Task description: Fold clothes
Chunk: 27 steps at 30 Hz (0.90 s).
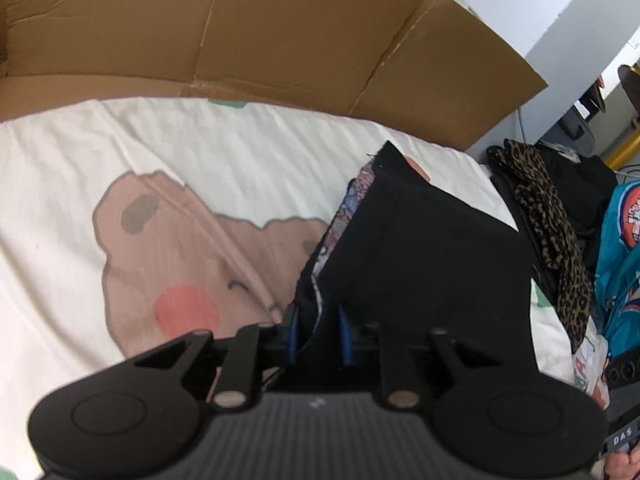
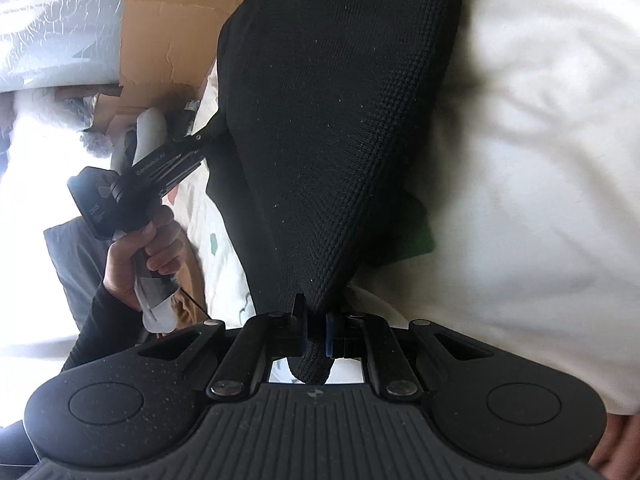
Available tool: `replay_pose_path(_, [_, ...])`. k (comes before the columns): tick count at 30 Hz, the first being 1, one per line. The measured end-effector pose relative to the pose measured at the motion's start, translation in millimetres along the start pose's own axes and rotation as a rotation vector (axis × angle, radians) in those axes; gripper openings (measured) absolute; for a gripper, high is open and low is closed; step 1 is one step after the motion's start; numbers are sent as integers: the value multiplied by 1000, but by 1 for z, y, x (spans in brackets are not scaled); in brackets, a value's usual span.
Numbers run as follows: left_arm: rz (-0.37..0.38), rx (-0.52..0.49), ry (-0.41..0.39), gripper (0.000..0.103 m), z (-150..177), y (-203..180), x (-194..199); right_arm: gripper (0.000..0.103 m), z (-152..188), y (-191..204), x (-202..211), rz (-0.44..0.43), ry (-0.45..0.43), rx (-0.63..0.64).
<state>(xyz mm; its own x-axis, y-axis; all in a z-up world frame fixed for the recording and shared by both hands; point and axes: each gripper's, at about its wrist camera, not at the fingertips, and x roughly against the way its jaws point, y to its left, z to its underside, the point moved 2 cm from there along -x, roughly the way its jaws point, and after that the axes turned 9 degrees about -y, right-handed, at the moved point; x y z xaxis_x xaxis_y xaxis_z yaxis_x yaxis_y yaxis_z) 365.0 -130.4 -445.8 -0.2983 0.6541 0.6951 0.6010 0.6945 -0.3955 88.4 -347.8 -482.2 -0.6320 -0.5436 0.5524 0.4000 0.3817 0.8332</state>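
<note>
Where grippers clamp: black garment (image 1: 420, 248) edges.

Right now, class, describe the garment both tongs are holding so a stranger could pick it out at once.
Start at the white bedsheet printed with a brown bear, in front of the cardboard wall. Above it hangs the black garment, pinched by the left tongs and right tongs. Unlike the leopard-print cloth and teal shirt piled nearby, it is plain black.

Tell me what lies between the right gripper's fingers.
A bunched corner of the black garment, pinched in the right gripper; the right wrist view shows it.
</note>
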Motion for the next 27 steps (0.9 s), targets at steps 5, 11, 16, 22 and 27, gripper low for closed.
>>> replay_pose_path(5, [-19,45,13,21,13,-8,7,5,-7,1,13,26,15,25])
replay_pose_path(11, [-30,105,31,21,27,-19,17,5,-14,5,25,53,18,37])
replay_pose_path(16, [-26,147,43,21,38,-22,23,5,-15,6,29,79,19,37])
replay_pose_path(22, [-9,14,102,40,29,-32,20,19,-26,13,24,149,15,102])
replay_pose_path(27, [28,-61,68,67,8,-40,23,59,-43,15,34,149,-66,103])
